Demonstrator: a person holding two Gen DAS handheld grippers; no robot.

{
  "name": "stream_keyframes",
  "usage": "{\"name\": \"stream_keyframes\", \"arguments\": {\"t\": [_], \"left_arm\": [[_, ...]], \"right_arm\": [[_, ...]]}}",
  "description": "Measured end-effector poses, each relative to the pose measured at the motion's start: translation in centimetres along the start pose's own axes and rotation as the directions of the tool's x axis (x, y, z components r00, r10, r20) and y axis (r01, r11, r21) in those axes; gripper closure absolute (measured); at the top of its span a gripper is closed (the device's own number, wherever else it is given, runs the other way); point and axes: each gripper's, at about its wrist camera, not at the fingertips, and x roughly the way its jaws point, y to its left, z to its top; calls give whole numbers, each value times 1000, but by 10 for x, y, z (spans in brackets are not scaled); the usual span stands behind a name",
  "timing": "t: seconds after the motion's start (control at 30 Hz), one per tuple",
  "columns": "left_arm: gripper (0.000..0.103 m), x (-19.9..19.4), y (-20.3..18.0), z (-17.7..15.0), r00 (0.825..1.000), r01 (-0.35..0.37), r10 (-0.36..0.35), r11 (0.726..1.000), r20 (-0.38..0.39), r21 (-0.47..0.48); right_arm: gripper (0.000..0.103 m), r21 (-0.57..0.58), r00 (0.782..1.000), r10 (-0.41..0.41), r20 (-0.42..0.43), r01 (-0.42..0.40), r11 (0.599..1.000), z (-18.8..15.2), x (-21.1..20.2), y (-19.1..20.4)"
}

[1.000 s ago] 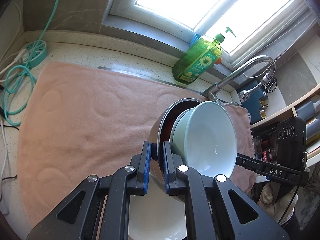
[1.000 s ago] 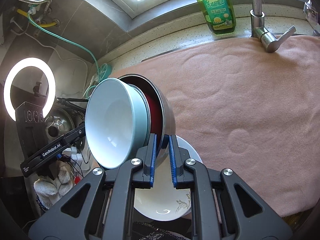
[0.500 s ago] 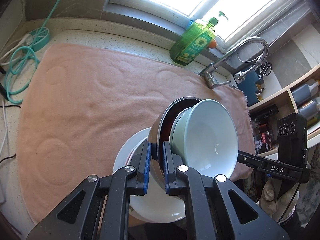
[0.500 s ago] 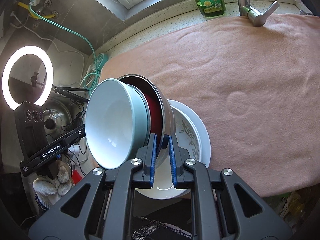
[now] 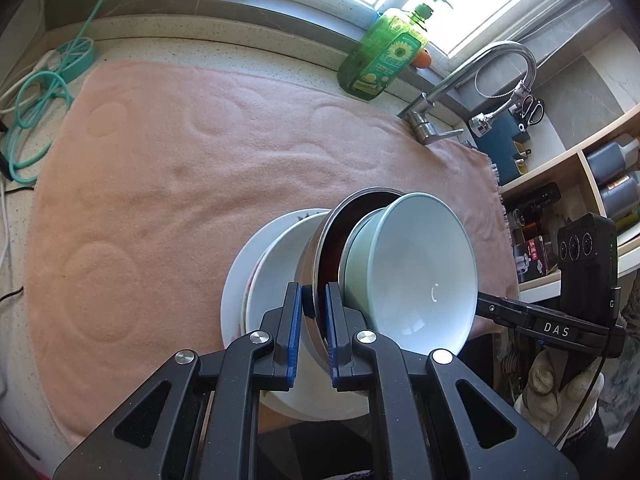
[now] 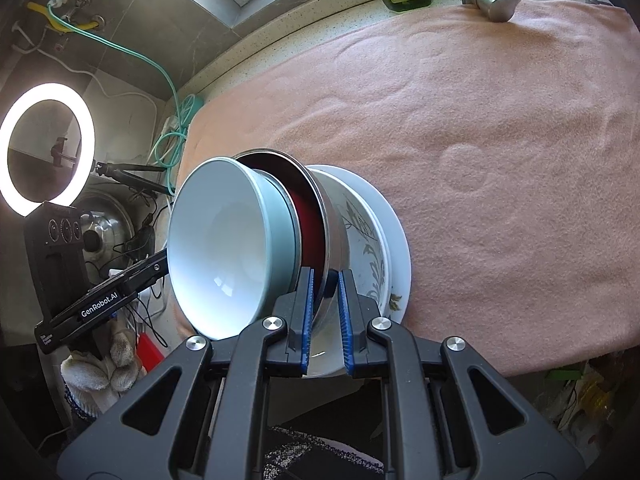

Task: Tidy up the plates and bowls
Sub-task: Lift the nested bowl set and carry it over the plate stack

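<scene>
Field notes, surfaces only.
- Steel bowl (image 5: 316,256): brushed metal outside, dull sheen; inside dark red, glossy.
- Pale bowl (image 5: 416,268) nested in it: glazed ceramic, smooth, bright highlights.
- White plate (image 5: 236,280) at 9 o'clock of the bowls: glossy glaze.
- Towel (image 5: 180,168) over the desk: pink cloth, matt, fuzzy nap, pressed rings.
- Desk (image 5: 200,46) edge at 12 o'clock: speckled stone, polished.
- Faucet (image 5: 500,56): shiny chrome.
- Soap bottle (image 5: 380,60): clear green plastic.
- Left tongs (image 5: 311,332): matt black plastic, ribbed blue pads.

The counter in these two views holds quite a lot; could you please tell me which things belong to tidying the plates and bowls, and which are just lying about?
Job:
steel bowl, gripped by both grippers
pale bowl inside it
white plates beneath

Lying about:
soap bottle
tap
green cable
pink towel
ring light
</scene>
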Motion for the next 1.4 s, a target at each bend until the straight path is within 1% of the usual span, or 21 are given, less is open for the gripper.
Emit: {"name": "stream_keyframes", "arguments": {"t": [0.2, 0.57, 0.83, 0.97, 1.1, 1.27, 1.33, 1.4], "left_arm": [[95, 1, 4, -4, 1000, 1, -1, 1000, -12, -15], [95, 2, 6, -6, 1000, -8, 8, 1000, -17, -20], [95, 4, 6, -7, 1000, -14, 14, 1000, -23, -16], [95, 4, 6, -8, 1000, -17, 17, 1000, -21, -6], [91, 2, 6, -8, 1000, -22, 22, 1000, -14, -3], [91, -2, 8, -10, 1000, -30, 30, 1000, -3, 0], [90, -5, 9, -10, 999, -33, 33, 999, 3, -4], [89, -8, 10, -11, 999, -34, 34, 999, 12, -10]], "right_arm": [[90, 2, 1000, 4, -16, -4, 1000, -2, 6, 0], [90, -14, 1000, 9, -18, -9, 1000, -2, 7, 2], [89, -36, 1000, -8, -9, 7, 999, -4, 6, 6], [89, -52, 1000, -29, -3, 29, 998, -5, 5, 9], [89, -59, 999, -40, 2, 40, 997, -6, 4, 9], [84, -55, 999, -39, 14, 40, 998, -8, 0, 8], [73, -58, 999, -36, 25, 37, 998, -9, -4, 8], [71, -70, 998, -40, 40, 43, 997, -11, -9, 9]]}}
